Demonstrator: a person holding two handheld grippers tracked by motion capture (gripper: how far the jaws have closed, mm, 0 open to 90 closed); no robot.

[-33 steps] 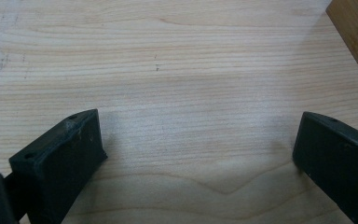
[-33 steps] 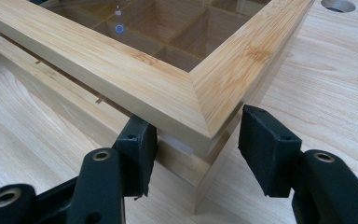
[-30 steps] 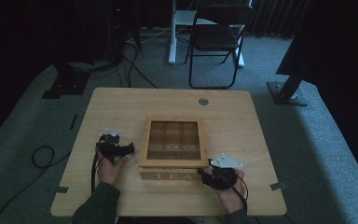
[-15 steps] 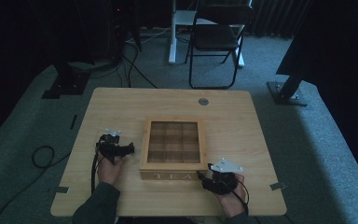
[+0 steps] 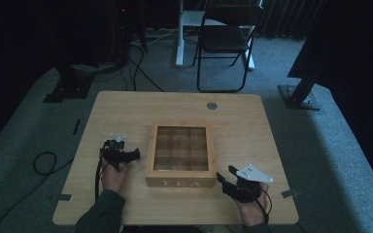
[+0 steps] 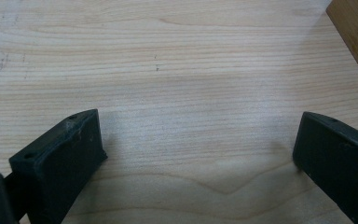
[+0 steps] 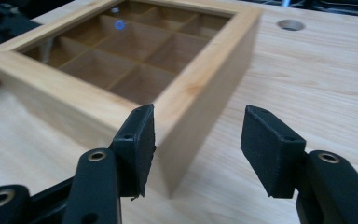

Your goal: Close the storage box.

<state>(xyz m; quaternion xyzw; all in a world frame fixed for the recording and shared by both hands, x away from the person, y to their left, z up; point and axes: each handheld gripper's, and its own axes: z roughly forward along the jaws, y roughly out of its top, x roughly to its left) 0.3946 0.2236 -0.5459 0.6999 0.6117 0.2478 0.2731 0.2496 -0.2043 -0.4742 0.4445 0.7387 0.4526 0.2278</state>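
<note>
Compared with the earlier frames, the left hand-held gripper (image 5: 126,156) sits where it did, just beside the left wall of the square light-wood tea box with a glass-paned lid and dark dividers inside (image 5: 180,154). The right hand-held gripper (image 5: 227,178) has drawn back from the box's front right corner, toward the near right part of the pale wooden surface (image 5: 252,131), and its jaws have just been opening, with nothing between them.

In the left gripper view, the left hand-held gripper (image 6: 196,149) has its two black jaws spread wide over bare wood grain. Nothing lies between them, and a sliver of the box's side (image 6: 354,37) shows at the upper right edge, apart from the jaws.

The box stands in the middle of the surface, its front face lettered "TEA" turned toward the person and its lid closed.

In the right gripper view, the right hand-held gripper (image 7: 196,140) points at the near corner of the box (image 7: 200,93). Its jaws stand partly open, holding nothing and clear of the wood, with the corner edge lying just beyond the gap. A round grey grommet hole (image 7: 291,24) sits in the surface behind the box.
</note>
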